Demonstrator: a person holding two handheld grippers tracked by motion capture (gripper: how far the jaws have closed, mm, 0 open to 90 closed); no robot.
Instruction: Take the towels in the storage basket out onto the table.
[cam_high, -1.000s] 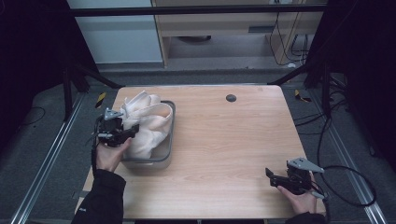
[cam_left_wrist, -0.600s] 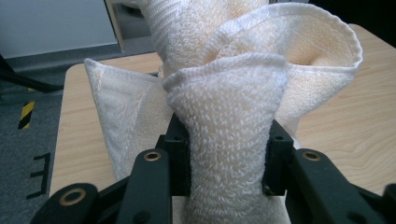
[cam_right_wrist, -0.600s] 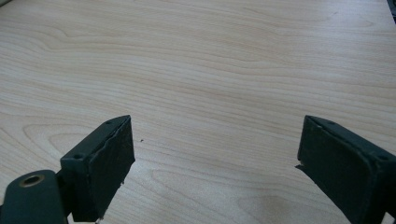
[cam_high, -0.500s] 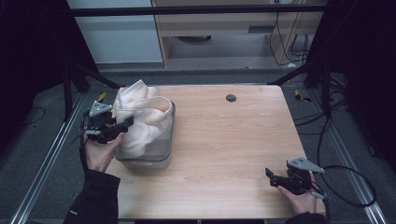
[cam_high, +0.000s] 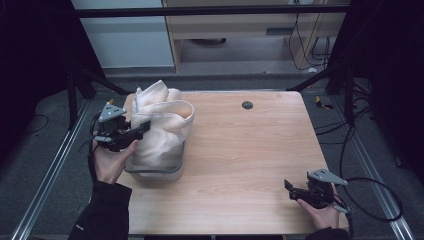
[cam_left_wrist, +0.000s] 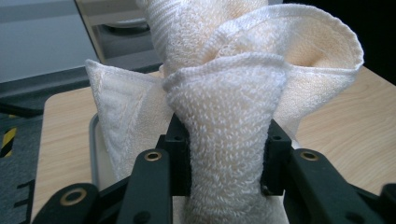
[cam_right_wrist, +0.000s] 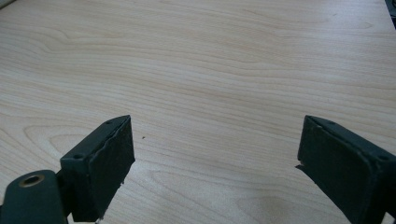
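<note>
Gripped a thick fold of the cream towel (cam_left_wrist: 224, 140) between the two black jaws of the left gripper (cam_high: 131, 131), pads pressed into the terry on both sides. Hung bunched and lifted, that towel (cam_high: 162, 125), its lower part down inside the grey bin (cam_high: 155, 172) near the left edge of the table (cam_high: 250, 150), its upper folds well above the bin's rim and toward the far left corner. Held the left gripper from below in the left hand (cam_high: 111, 160), just off the table's left edge, jaws level and pointed in toward the towel. Rested low at the near right corner, the right gripper (cam_high: 291, 189), in the right hand (cam_high: 320, 215), jaws spread wide apart over bare wood (cam_right_wrist: 215, 93) with nothing between them. Sat alone near the far edge, a small dark round disc (cam_high: 247, 105), well apart from the bin and both grippers.
</note>
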